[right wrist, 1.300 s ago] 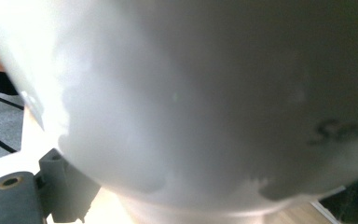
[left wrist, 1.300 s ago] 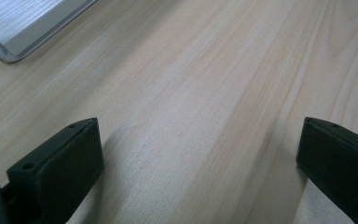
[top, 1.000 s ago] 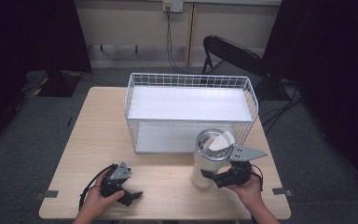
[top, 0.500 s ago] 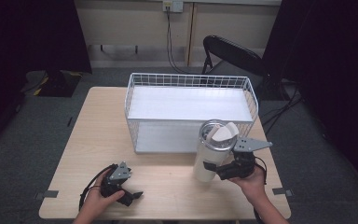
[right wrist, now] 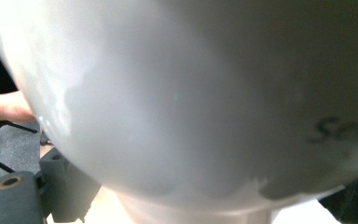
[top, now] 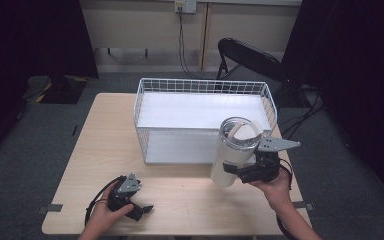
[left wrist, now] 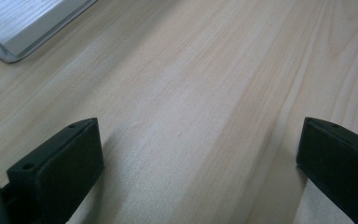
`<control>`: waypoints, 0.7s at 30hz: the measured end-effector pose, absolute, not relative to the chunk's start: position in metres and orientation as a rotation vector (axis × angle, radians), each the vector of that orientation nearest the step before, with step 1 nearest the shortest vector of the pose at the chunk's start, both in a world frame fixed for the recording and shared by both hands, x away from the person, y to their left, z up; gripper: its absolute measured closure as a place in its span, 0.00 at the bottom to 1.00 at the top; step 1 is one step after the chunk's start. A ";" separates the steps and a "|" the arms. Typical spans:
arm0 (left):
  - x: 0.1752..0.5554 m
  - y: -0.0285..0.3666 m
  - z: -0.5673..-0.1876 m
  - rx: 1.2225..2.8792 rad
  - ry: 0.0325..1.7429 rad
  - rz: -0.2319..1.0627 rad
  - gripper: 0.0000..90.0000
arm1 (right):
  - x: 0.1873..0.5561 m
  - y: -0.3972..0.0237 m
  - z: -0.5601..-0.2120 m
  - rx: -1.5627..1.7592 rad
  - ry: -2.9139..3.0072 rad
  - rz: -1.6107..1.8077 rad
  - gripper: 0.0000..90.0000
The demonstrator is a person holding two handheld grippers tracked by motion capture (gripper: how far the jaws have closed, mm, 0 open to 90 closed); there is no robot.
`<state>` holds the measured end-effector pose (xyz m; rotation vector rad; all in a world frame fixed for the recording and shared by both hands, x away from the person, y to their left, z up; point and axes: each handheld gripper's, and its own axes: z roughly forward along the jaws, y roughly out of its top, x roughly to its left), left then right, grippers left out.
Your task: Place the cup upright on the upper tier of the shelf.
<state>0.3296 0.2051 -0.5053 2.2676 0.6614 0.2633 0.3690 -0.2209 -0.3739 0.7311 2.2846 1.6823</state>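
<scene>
Right gripper (top: 240, 172) is pinching the white tumbler (top: 235, 152), held tilted over the table (top: 190, 200) at about 4 o'clock, just in front of the wire basket (top: 202, 117). Left gripper (top: 135, 207) sits spread wide at 7 o'clock.

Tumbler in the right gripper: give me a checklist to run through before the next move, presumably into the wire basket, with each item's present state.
1. Grip: the right gripper is clamped on the side of the white tumbler. Ok.
2. Lift: the tumbler appears raised off the table and tilted. Ok.
3. Height over the near rim of the wire basket: cannot tell from the high view.
4. Landing spot: the basket's white floor looks bare. Ok.
5. Tumbler's contents: a pale piece shows under its clear lid; whether it holds liquid, cannot tell.
6. The left gripper is open, low at the table's near edge, far from the basket. Ok.
</scene>
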 end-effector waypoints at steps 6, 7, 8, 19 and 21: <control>0.330 0.205 -0.505 2.268 0.661 0.264 0.00 | 0.373 -0.222 -0.363 0.734 2.297 1.676 0.11; 0.330 0.205 -0.505 2.267 0.661 0.263 0.00 | 0.374 -0.221 -0.362 0.736 2.298 1.676 0.11; 0.330 0.205 -0.505 2.268 0.661 0.264 0.00 | 0.375 -0.221 -0.360 0.736 2.299 1.676 0.11; 0.330 0.205 -0.505 2.268 0.661 0.264 0.00 | 0.381 -0.218 -0.343 0.722 2.327 1.661 0.11; 0.330 0.205 -0.505 2.268 0.661 0.263 0.00 | 0.382 -0.217 -0.340 0.717 2.335 1.661 0.11</control>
